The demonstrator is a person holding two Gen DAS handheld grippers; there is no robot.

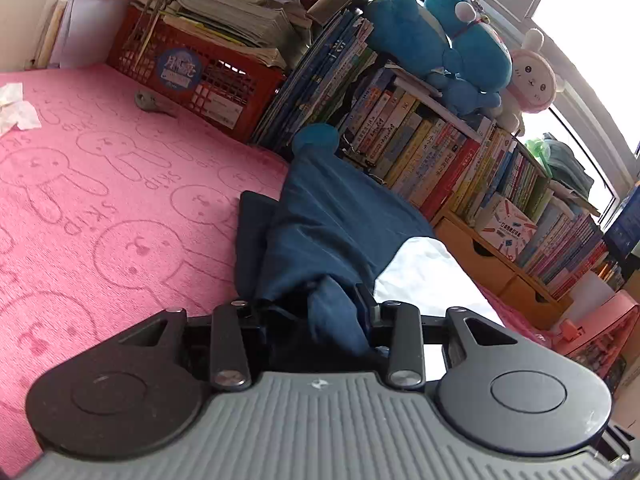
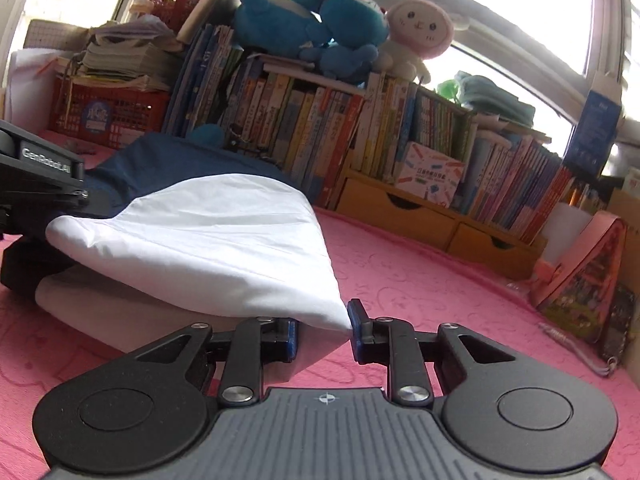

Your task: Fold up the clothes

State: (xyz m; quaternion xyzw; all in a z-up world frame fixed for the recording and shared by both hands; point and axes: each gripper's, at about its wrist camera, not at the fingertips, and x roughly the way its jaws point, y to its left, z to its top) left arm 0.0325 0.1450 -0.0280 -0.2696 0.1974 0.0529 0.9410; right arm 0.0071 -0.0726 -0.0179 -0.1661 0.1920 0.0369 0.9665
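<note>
A garment with a dark blue part (image 1: 320, 216) and a white part (image 1: 424, 276) lies on the pink bunny-print mat (image 1: 100, 200), its near edge raised off the mat. My left gripper (image 1: 312, 312) is shut on a bunch of the blue cloth, which fills the gap between its fingers. In the right wrist view the white part (image 2: 224, 232) rises like a tent over a lower white layer. Its corner sits between the fingers of my right gripper (image 2: 322, 332), which is shut on it. The left gripper's black housing (image 2: 44, 164) shows at the far left, beside the blue cloth (image 2: 168, 160).
A red crate (image 1: 192, 76) stacked with papers stands at the back. Beside it runs a long row of books (image 1: 440, 152) with plush toys (image 1: 452, 40) on top and wooden drawers (image 2: 420, 212) below. Crumpled tissue (image 1: 16, 108) lies far left; a pink bag (image 2: 580, 272) leans at the right.
</note>
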